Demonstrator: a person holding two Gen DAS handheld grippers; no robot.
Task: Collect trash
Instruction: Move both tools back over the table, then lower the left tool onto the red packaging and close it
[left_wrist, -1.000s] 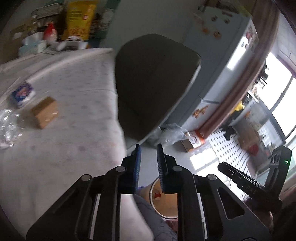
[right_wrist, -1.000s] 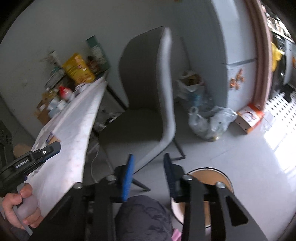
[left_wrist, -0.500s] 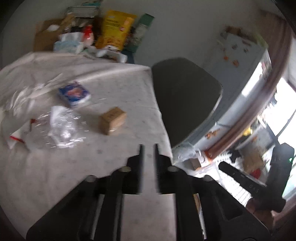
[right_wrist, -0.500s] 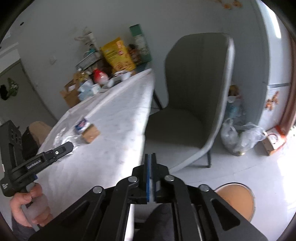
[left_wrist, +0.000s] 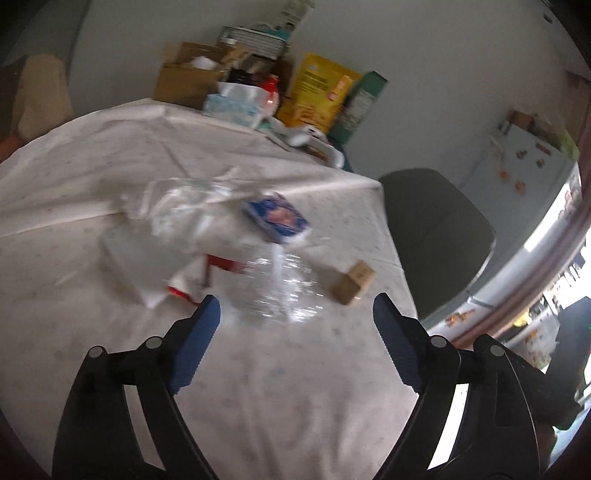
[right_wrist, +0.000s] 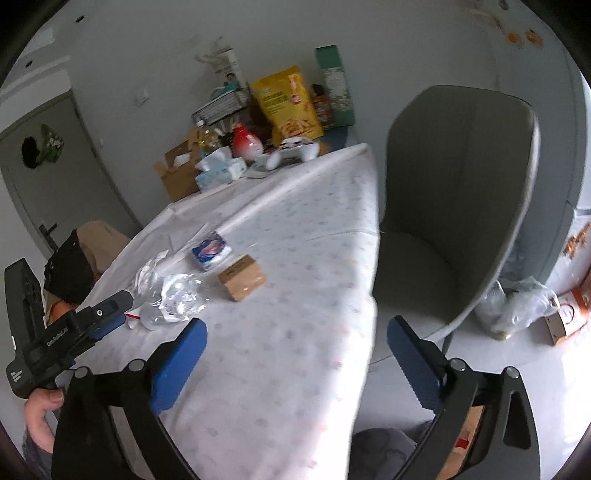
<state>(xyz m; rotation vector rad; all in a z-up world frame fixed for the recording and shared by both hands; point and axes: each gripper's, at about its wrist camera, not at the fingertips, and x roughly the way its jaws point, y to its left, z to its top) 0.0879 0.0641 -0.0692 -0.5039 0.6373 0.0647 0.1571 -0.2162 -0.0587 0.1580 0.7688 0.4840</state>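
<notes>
Trash lies on the white tablecloth (left_wrist: 110, 177): a crushed clear plastic bottle (left_wrist: 277, 288) (right_wrist: 173, 295), a blue and white packet (left_wrist: 277, 218) (right_wrist: 211, 253), a small cardboard box (left_wrist: 352, 282) (right_wrist: 242, 277), a white wrapper with red stripes (left_wrist: 184, 280) and crumpled clear film (left_wrist: 177, 199). My left gripper (left_wrist: 295, 304) hovers just short of the bottle, its jaws opening wide with nothing between them. It also shows at the left of the right wrist view as the left gripper (right_wrist: 110, 314). My right gripper (right_wrist: 297, 326) hangs over the table's near right part, jaws opening, empty.
A grey chair (right_wrist: 454, 206) stands against the table's right edge. Groceries crowd the far end: a yellow bag (left_wrist: 317, 96), a tissue pack (right_wrist: 218, 171), a cardboard box (left_wrist: 184, 81). Plastic bags (right_wrist: 517, 306) lie on the floor by a pale fridge (left_wrist: 524, 173).
Both views swung left, from the chair and floor onto the table and its trash. Both grippers went from nearly shut to wide open.
</notes>
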